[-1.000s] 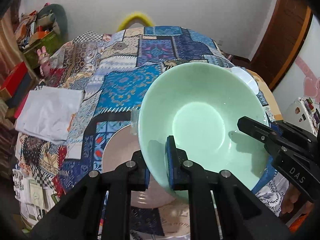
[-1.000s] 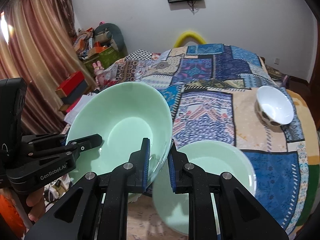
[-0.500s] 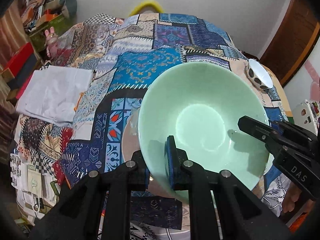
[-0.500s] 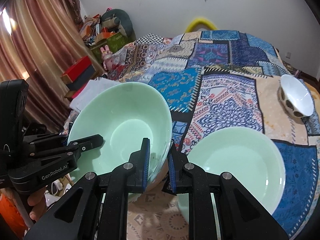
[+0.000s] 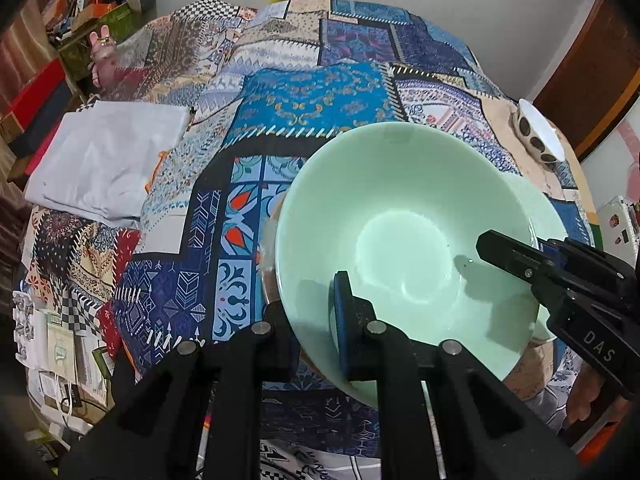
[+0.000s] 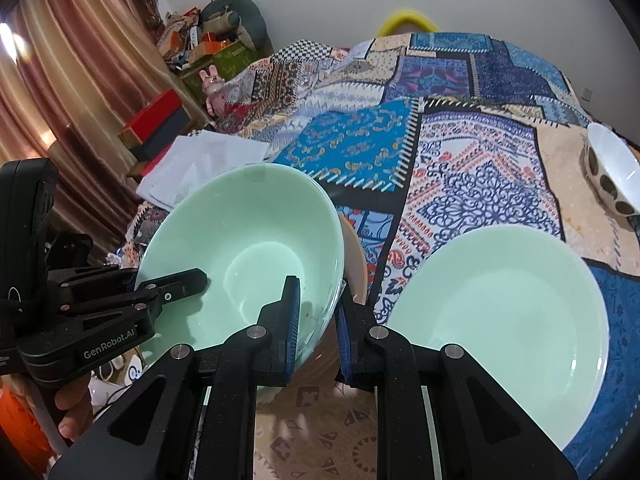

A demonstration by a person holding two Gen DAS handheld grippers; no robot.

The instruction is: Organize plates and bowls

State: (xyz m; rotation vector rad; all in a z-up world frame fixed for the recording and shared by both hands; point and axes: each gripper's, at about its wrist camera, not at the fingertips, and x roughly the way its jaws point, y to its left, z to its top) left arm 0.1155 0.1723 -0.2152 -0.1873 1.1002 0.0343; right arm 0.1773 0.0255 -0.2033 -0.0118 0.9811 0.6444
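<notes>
A large mint-green bowl hangs tilted just above a pinkish plate on the patchwork cloth. My left gripper is shut on the bowl's near rim, one finger inside and one outside. My right gripper is shut on the opposite rim in the same way. Each gripper shows in the other's view, the right one and the left one. A second mint-green bowl lies to the right. A small white bowl with dark spots sits tilted at the far right.
A folded white cloth lies at the table's left edge. Red and dark boxes and a pile of clutter stand beyond it by the curtain. A hand grips the left tool's handle.
Both grippers have come down and forward with the green bowl between them, closer to the pinkish plate. The second green bowl and the spotted bowl show more fully.
</notes>
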